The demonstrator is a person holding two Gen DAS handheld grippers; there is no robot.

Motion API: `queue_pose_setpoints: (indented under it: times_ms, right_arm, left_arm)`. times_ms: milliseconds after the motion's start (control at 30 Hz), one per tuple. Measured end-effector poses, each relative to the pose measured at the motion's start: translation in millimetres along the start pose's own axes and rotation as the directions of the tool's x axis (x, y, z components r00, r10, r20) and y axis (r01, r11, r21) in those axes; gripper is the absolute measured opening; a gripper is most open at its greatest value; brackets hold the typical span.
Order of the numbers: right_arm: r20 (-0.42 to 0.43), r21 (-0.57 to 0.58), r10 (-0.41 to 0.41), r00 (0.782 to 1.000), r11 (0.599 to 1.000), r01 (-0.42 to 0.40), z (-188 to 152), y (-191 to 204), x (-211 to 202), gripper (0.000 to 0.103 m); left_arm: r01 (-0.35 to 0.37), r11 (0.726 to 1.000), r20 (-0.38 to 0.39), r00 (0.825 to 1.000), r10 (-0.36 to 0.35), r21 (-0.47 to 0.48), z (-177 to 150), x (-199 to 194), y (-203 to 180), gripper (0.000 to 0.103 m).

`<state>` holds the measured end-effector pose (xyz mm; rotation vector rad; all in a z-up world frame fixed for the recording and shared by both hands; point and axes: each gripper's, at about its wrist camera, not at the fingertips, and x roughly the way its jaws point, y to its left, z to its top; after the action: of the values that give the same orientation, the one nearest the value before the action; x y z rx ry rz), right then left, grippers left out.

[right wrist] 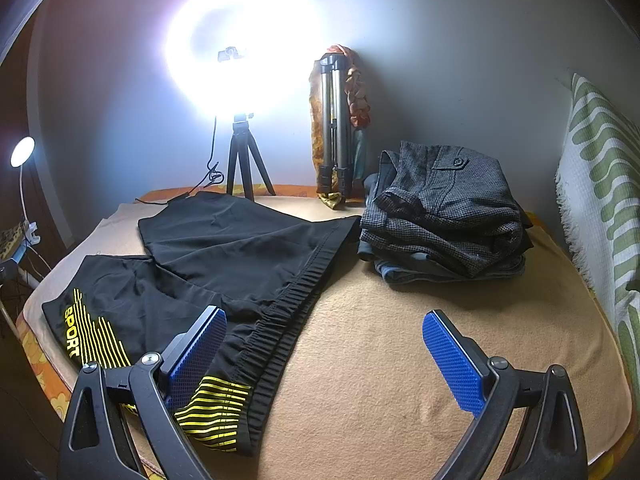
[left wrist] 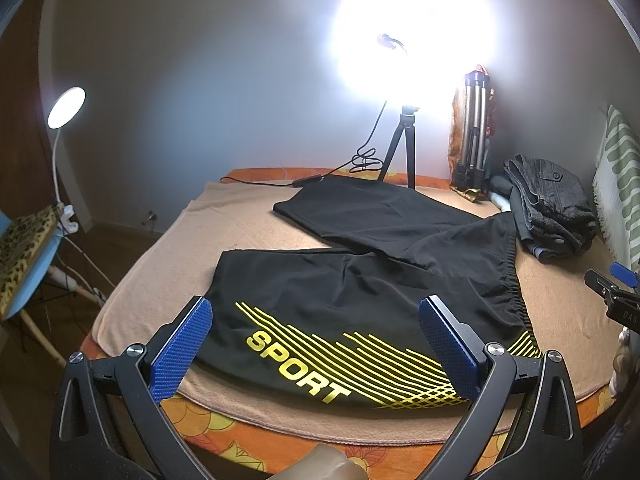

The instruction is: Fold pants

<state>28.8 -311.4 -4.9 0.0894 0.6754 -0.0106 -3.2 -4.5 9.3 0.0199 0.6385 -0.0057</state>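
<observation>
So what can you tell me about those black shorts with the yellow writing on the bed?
The black shorts look like thin, smooth sportswear. One leg carries yellow stripes and the word SPORT; the other leg is plain. A gathered elastic waistband runs along one edge. They lie spread out flat and unfolded, slightly wrinkled, legs apart, on the tan blanket. Their far corner reaches close to the stack of folded clothes. Neither gripper holds them.
</observation>
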Motion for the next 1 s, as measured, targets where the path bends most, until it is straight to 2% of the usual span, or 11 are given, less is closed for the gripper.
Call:
queue_pose_setpoints:
  times_ms: [767, 1000]
  right_arm:
    - [-0.013, 0.003, 0.007, 1.000, 1.000, -0.007, -2.6, 3.9, 3.6, 0.100]
    - [-0.022, 0.012, 0.009, 1.000, 1.000, -0.008, -2.5, 3.0, 6.2, 0.100]
  left_arm:
    - [0.000, 1.000, -0.008, 1.000, 0.000, 0.002, -1.2, -0.1, -1.2, 0.103]
    - [0.027, 0.999, -0.035, 0.999, -0.028, -0.019, -3.7, 5.9, 1.7, 0.103]
